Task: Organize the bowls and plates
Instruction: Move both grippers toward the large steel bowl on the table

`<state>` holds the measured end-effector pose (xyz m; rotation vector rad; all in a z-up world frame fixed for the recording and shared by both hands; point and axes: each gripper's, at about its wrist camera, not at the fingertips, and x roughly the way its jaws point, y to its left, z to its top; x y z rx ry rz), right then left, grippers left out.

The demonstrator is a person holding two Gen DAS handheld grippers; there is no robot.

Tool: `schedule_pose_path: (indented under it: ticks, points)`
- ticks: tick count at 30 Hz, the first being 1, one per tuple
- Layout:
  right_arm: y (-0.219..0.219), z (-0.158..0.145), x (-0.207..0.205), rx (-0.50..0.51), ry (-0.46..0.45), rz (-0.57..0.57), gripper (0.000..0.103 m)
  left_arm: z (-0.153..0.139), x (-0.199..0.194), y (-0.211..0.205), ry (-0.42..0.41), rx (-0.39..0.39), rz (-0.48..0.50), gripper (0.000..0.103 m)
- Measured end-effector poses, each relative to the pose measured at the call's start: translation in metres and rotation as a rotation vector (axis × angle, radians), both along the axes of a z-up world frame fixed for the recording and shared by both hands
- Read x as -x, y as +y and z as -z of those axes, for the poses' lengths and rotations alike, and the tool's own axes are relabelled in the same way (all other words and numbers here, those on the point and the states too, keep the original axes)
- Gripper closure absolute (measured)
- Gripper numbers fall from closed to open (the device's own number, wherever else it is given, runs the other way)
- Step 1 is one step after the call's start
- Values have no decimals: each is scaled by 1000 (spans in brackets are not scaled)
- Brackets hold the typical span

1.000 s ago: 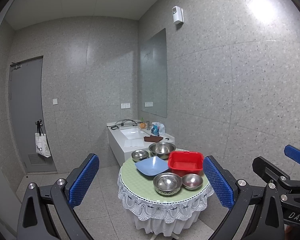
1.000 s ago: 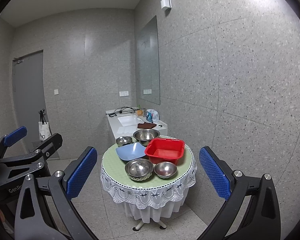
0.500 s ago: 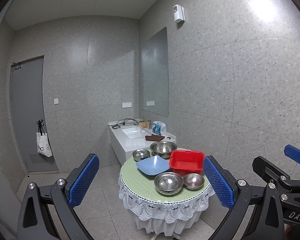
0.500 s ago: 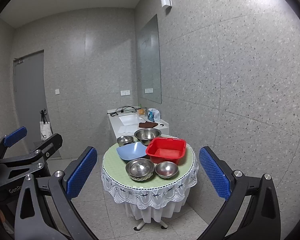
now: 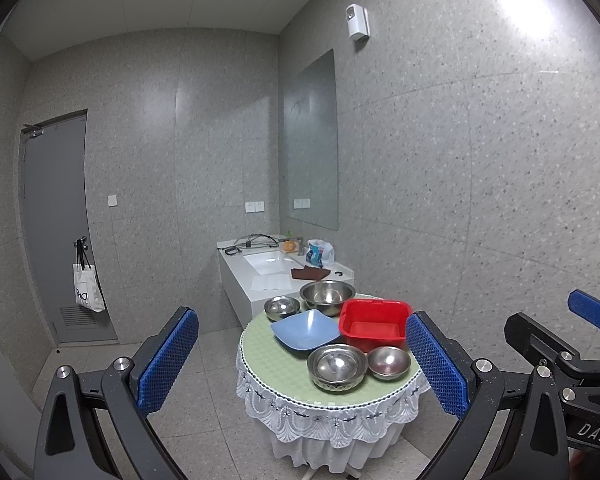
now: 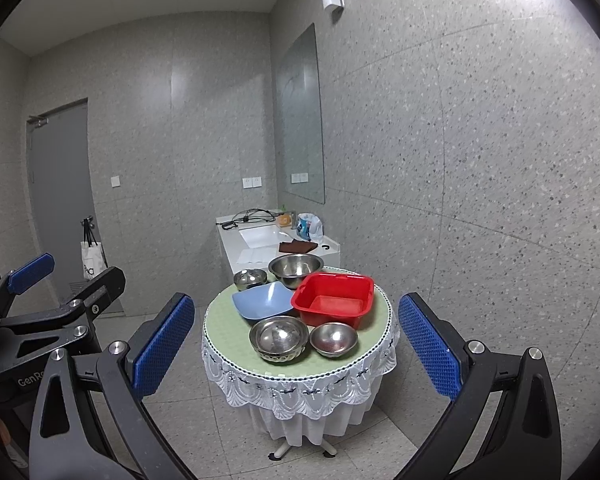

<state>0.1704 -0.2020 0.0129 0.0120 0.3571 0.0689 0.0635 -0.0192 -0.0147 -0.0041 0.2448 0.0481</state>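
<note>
A small round table (image 5: 260,354) (image 6: 220,320) with a green top and white lace skirt stands ahead. On it are a red square basin (image 5: 374,324) (image 6: 334,298), a blue square plate (image 5: 306,330) (image 6: 262,300), and several steel bowls: a large one (image 5: 327,295) (image 6: 296,267) and a small one (image 5: 282,307) (image 6: 250,279) at the back, two (image 5: 337,366) (image 5: 388,362) (image 6: 279,336) (image 6: 333,338) at the front. My left gripper (image 5: 302,364) and right gripper (image 6: 296,340) are both open, empty and well short of the table.
A white sink counter (image 5: 268,268) (image 6: 256,240) with cables, a brown cloth and a bag stands behind the table against the right wall. A grey door (image 5: 54,220) with a hanging tote bag (image 5: 86,290) is at the left. Tiled floor surrounds the table.
Both views have tilted slightly upward, so the table sits a little lower in frame. Both grippers stay open and nothing on the table has moved.
</note>
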Motion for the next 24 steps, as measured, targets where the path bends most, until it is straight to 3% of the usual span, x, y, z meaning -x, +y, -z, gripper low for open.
schedule_pose_path:
  ticks: [14, 24]
  points:
    - [-18, 13, -36, -13, 40, 2, 0, 12, -50, -2, 41, -4, 18, 1]
    - [-29, 57, -87, -33, 146, 37, 0, 37, -137, 13, 173, -23, 18, 1]
